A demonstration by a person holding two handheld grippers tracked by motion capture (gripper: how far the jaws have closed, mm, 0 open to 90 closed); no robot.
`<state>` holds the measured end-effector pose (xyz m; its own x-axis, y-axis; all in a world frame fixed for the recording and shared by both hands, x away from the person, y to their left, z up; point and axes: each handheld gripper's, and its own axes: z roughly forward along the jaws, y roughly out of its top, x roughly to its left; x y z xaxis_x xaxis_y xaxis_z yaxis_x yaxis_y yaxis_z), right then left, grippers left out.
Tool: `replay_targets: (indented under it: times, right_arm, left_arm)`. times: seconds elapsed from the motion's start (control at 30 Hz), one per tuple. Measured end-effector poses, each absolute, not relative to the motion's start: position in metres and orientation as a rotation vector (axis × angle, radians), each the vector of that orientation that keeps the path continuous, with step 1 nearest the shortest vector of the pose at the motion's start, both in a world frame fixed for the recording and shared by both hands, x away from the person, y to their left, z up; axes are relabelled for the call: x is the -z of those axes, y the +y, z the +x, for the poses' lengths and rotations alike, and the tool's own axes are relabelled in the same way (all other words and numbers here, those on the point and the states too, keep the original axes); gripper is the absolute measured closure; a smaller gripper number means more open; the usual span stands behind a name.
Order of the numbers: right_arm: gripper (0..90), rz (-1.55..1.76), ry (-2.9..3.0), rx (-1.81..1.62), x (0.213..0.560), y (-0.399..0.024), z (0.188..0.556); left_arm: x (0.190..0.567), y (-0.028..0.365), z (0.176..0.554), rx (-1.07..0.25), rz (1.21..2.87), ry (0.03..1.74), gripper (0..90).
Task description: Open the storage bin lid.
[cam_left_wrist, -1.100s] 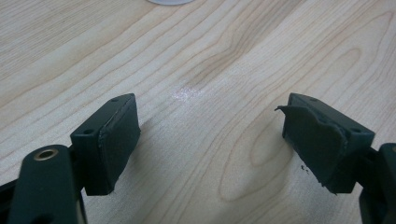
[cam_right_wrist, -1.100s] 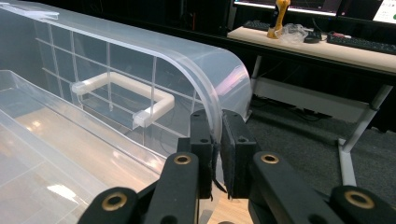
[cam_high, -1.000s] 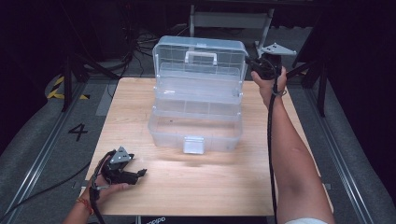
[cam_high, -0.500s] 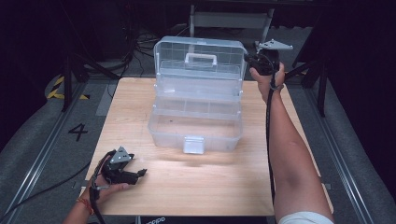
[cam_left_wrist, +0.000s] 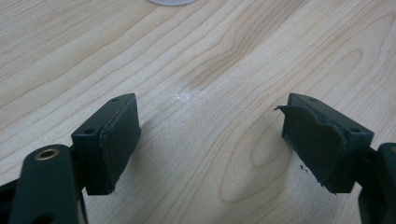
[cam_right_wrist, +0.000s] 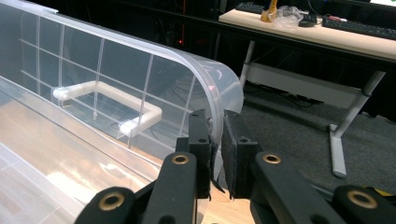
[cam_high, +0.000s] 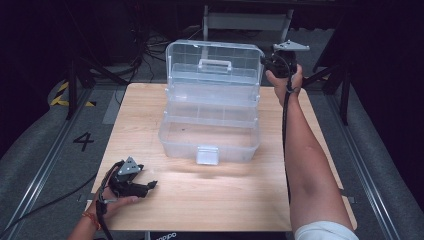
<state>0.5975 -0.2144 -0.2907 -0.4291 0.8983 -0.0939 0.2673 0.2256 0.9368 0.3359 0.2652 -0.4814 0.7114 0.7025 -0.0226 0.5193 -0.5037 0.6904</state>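
At lower left, the left gripper rests on the table, jaws apart and empty. The clear box sits mid-frame, its lid upright. At upper right, the right gripper pinches the lid's edge.

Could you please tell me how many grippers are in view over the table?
2. The left gripper rests near the table's front left corner; the right gripper is raised at the far right, shut on the clear box's lid.

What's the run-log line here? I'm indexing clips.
right gripper: shut on box lid edge | left gripper: open, over table
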Motion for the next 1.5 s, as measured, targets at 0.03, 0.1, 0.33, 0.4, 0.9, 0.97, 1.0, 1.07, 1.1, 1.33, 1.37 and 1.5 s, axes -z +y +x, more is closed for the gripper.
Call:
replay_targets:
  times: [0.03,0.1,0.33,0.4,0.9,0.97,1.0,1.07,1.1,1.33,1.37,1.5]
  right_arm:
    - [83.0,1.076,1.841,-1.205,0.291,-0.214,0.599]
    - [83.0,1.087,1.84,-1.207,0.291,-0.214,0.601]
    - [82.8,1.1,1.84,-1.185,0.294,-0.212,0.608]
    - [82.7,1.11,1.843,-1.187,0.294,-0.212,0.611]
    - [82.5,1.14,1.84,-1.15,0.298,-0.209,0.621]
    - [82.4,1.147,1.835,-1.155,0.299,-0.209,0.622]
    - [82.4,1.148,1.836,-1.155,0.299,-0.209,0.622]
    - [82.3,1.148,1.838,-1.152,0.3,-0.208,0.623]
    - [82.2,1.145,1.837,-1.146,0.3,-0.208,0.624]
    - [81.7,1.147,1.838,-1.136,0.301,-0.207,0.625]
    - [81.6,1.144,1.839,-1.13,0.302,-0.207,0.626]
    - [81.4,1.146,1.838,-1.123,0.302,-0.207,0.626]
  left_arm:
    - [0.481,0.265,0.336,-0.341,2.222,0.924,19.8]
    - [0.481,0.265,0.336,-0.344,2.226,0.92,19.8]
    - [0.481,0.266,0.337,-0.345,2.235,0.912,19.8]
    - [0.481,0.266,0.337,-0.347,2.235,0.911,19.8]
    - [0.481,0.266,0.337,-0.347,2.234,0.91,19.8]
    - [0.481,0.266,0.337,-0.347,2.233,0.91,19.8]
    - [0.481,0.266,0.337,-0.347,2.234,0.91,19.8]
    - [0.481,0.266,0.337,-0.347,2.234,0.91,19.8]
    - [0.481,0.266,0.337,-0.347,2.234,0.91,19.8]
    - [0.481,0.266,0.337,-0.347,2.234,0.91,19.8]
    - [0.481,0.266,0.337,-0.348,2.234,0.909,19.8]
    - [0.481,0.266,0.337,-0.347,2.234,0.91,19.8]
